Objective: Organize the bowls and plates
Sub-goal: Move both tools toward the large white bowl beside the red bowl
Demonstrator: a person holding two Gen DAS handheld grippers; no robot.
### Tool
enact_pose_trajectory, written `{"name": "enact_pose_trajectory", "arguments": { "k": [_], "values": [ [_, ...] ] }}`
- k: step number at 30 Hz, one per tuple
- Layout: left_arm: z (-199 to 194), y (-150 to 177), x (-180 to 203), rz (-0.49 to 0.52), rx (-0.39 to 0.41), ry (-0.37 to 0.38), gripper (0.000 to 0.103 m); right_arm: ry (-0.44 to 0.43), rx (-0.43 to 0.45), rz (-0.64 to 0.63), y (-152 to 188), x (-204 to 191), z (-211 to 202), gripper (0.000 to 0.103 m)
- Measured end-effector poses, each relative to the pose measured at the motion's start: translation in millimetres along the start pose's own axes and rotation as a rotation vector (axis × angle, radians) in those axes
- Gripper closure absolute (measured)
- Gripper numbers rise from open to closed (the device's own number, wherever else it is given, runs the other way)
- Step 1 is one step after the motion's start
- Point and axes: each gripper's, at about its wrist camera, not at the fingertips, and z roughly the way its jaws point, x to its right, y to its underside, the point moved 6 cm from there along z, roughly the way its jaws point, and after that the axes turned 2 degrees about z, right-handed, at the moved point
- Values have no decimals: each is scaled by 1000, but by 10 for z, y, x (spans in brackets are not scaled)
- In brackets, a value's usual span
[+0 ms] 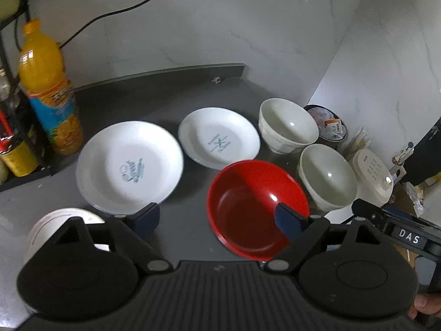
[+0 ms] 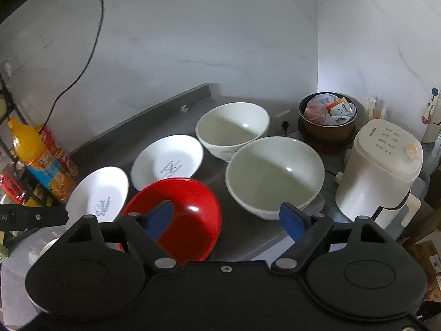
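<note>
Left wrist view: the left gripper (image 1: 217, 218) hovers above a dark grey counter (image 1: 165, 104), its blue-padded fingers spread wide apart and holding nothing. A red bowl (image 1: 248, 201) sits just beyond the right-hand finger. To its left lies a large white plate (image 1: 129, 165) with blue lettering, and behind it a smaller white plate (image 1: 219, 138). Two cream bowls stand at the right: the far cream bowl (image 1: 288, 124) and the near cream bowl (image 1: 326, 176), close beside each other. An orange juice bottle (image 1: 46, 88) stands upright at the far left.

Right wrist view: the right gripper (image 2: 227, 218) also hangs open and empty, fingers well apart. The red bowl (image 2: 187, 215) lies beneath its left-hand finger; whether they touch cannot be told. The near cream bowl (image 2: 275, 176) sits just ahead, the far cream bowl (image 2: 233, 129) behind it. A white kettle (image 2: 377, 171) stands at the right.
</note>
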Motion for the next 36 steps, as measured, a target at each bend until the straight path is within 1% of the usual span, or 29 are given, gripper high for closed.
{"name": "enact_pose_trajectory", "arguments": {
  "k": [4,8,11,16,18,21,22,26,30,36],
  "values": [
    [164,-135,201,1,5,17,17,-6,-12,-17,-125,197,163,23],
    [317,-254,436,8,4,11,18,-27,-35,-42,-239,403,338,30],
    [494,-301,588,8,-22,-4,24,-32,-54,-44,-317,560,472,36],
    [780,-372,856,8,-61,-10,32,-52,-83,-55,-423,801,680,42],
    [878,-397,943,2,-74,-5,34,-56,-99,-59,-453,878,757,47],
    [1019,-433,1052,3,-89,-7,43,-59,-122,-63,-490,983,868,52],
    [1072,-439,1079,0,-97,-9,45,-61,-130,-66,-501,1012,908,52],
    [1266,-463,1167,-11,-127,2,49,-65,-159,-77,-526,1101,1044,55],
    [1469,-472,1254,-18,-160,0,57,-77,-191,-74,-526,1177,1174,60],
    [1726,-463,1374,-23,-213,-2,61,-104,-235,-74,-492,1254,1327,61]
  ]
}}
